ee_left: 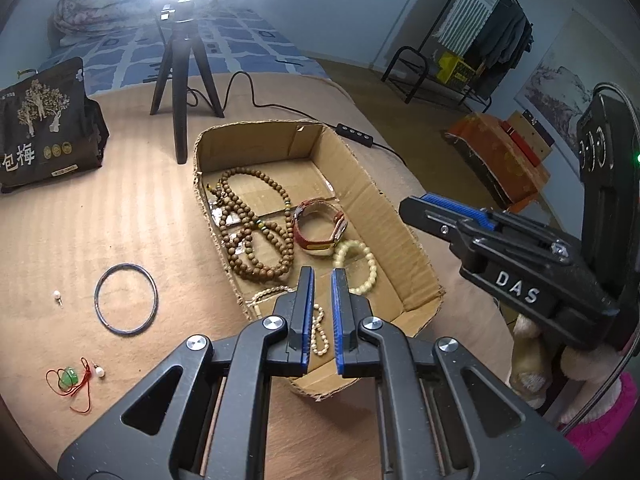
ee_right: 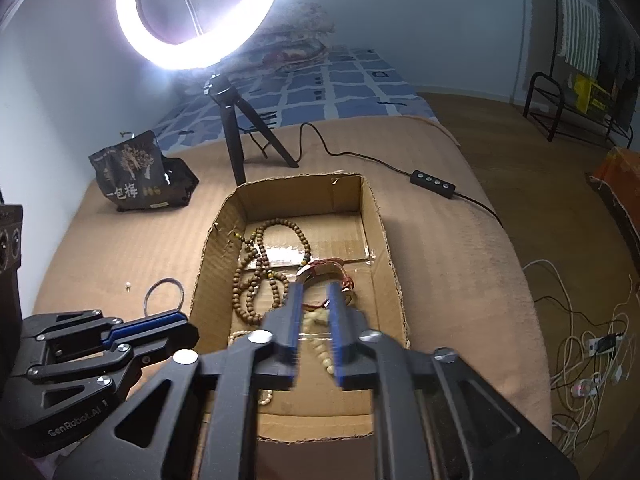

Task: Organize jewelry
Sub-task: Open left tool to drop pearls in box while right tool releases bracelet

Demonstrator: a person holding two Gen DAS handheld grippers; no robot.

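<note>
An open cardboard box (ee_left: 384, 216) (ee_right: 384, 240) holds a long brown bead necklace (ee_left: 248, 224) (ee_right: 256, 276), a red watch (ee_left: 320, 228), a pale bead bracelet (ee_left: 360, 264) and a cream bead strand (ee_left: 318, 332). On the tan cloth to its left lie a dark bangle (ee_left: 126, 299) (ee_right: 164, 292), two pearl earrings (ee_left: 58, 296) (ee_left: 99, 371) and a green pendant on red cord (ee_left: 68, 378). My left gripper (ee_left: 322, 280) is open and empty above the box's near end. My right gripper (ee_right: 316, 294) is open and empty over the box; it also shows in the left wrist view (ee_left: 452, 212).
A ring light (ee_right: 200, 12) on a black tripod (ee_left: 180, 80) stands behind the box, its cable and switch (ee_right: 434, 184) running right. A dark snack bag (ee_left: 44, 124) sits at the far left. The bed edge drops to the floor at the right, with loose cables (ee_right: 592, 344).
</note>
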